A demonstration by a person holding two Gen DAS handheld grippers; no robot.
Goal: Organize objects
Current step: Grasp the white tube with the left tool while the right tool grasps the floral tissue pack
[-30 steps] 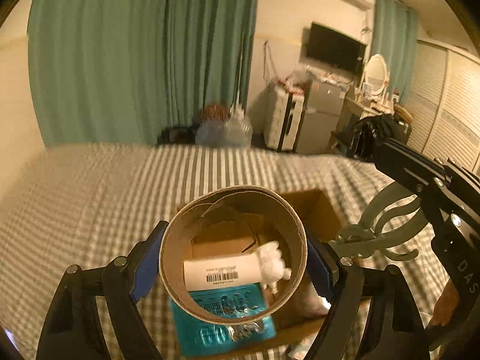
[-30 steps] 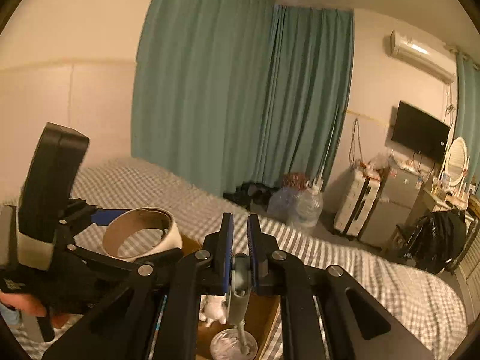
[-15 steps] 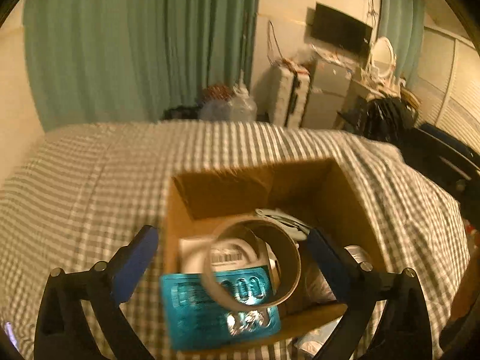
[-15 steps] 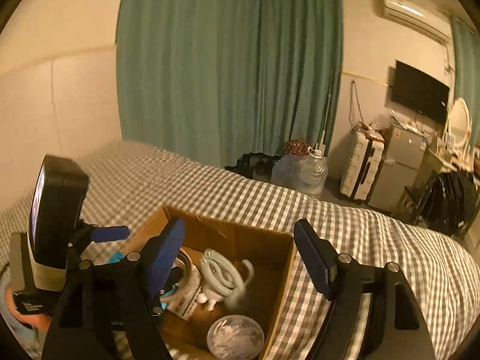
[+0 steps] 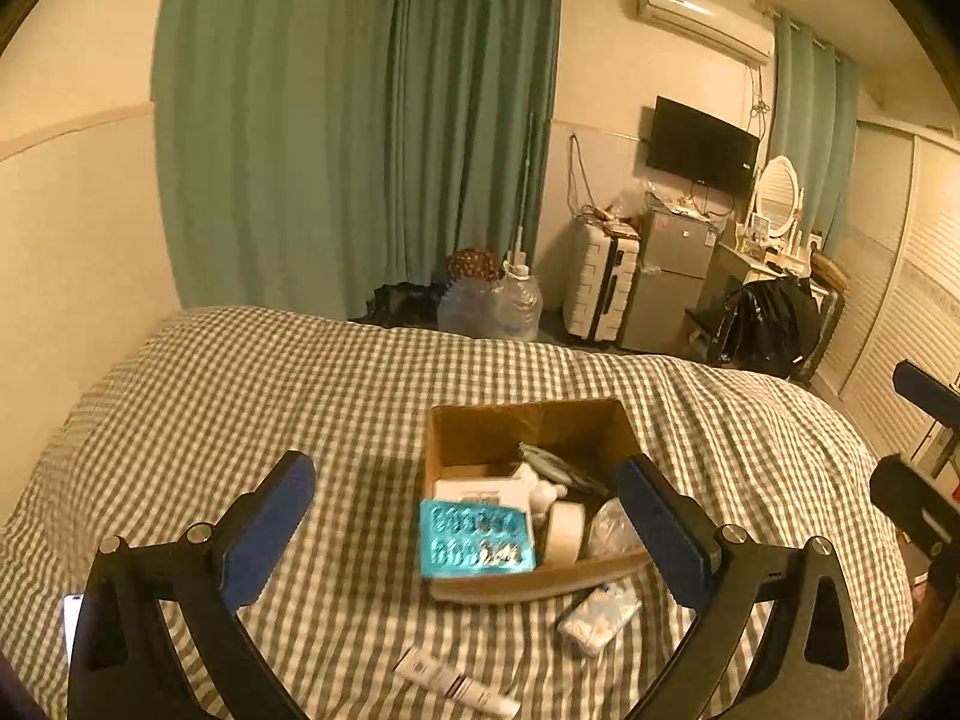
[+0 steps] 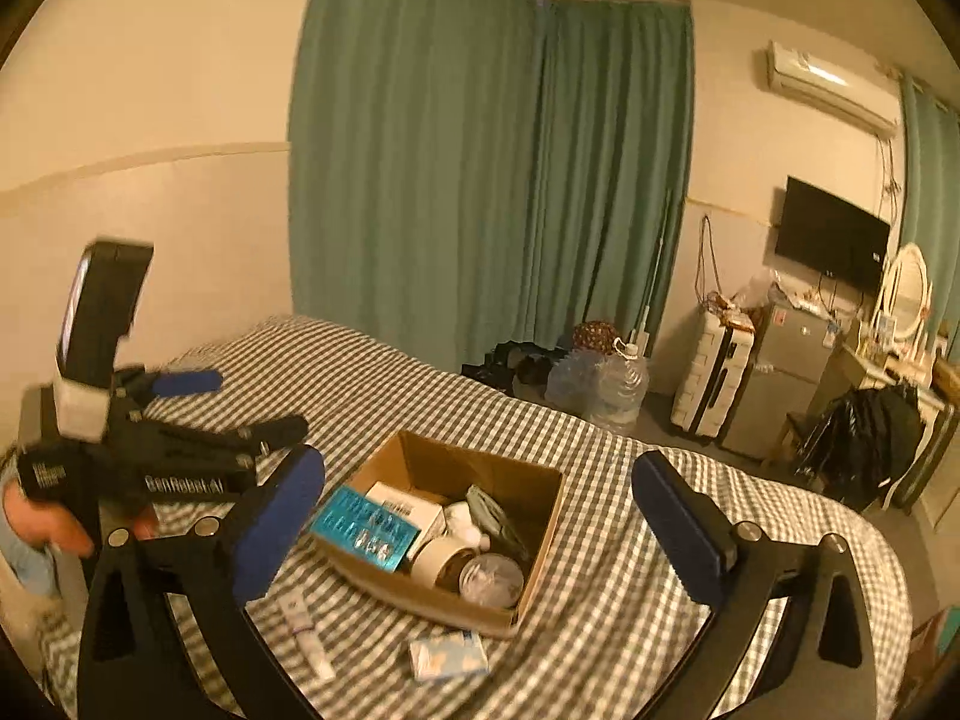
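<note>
Left gripper (image 5: 474, 516) wide apart, empty; right gripper (image 6: 480, 516) opening, empty, above square cardboard box (image 6: 543, 501).

- From my left wrist view, the right gripper (image 5: 918, 450) shows only as dark parts cut off at the right edge; I can't see its jaws there.
- The white tube (image 5: 455, 684) on the bed runs close to the bottom edge; its print is too small for me to read.
- Inside the cardboard box (image 5: 528, 420), the blue blister pack (image 5: 475, 537) covers part of the white carton (image 5: 474, 489) behind it.
- In my right wrist view, the left gripper (image 6: 198, 402) and the hand (image 6: 54, 525) holding it are motion-blurred.
- The pale packet (image 6: 449, 655) before the box is smeared; I can't make out its pattern.
</note>
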